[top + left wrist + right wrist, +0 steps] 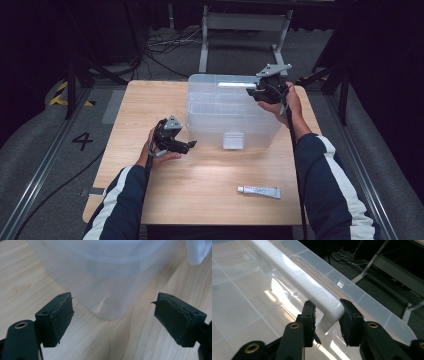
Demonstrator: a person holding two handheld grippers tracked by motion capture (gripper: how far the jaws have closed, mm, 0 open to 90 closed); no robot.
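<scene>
Translucent plastic formed the lidded storage box (pixel 227 112), which stood at the rear centre of the table (pixel 200 190). Its white lid handle (pixel 299 282) ran along the far edge, long axis across the table. The right claw (pixel 325 315) straddled the handle's right end, narrowed, pads just beside it. The left claw (pixel 113 317) stood wide and empty, facing the box's near left corner. A tube (pixel 259 191) lay apart.

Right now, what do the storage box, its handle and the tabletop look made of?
Storage box: likely clear plastic, glossy; the table shows through its walls and its lid catches glare. Handle: opaque white plastic, smooth, soft sheen, with the right gripper around its end. Tabletop: light wood grain, matte, possibly laminate.
</scene>
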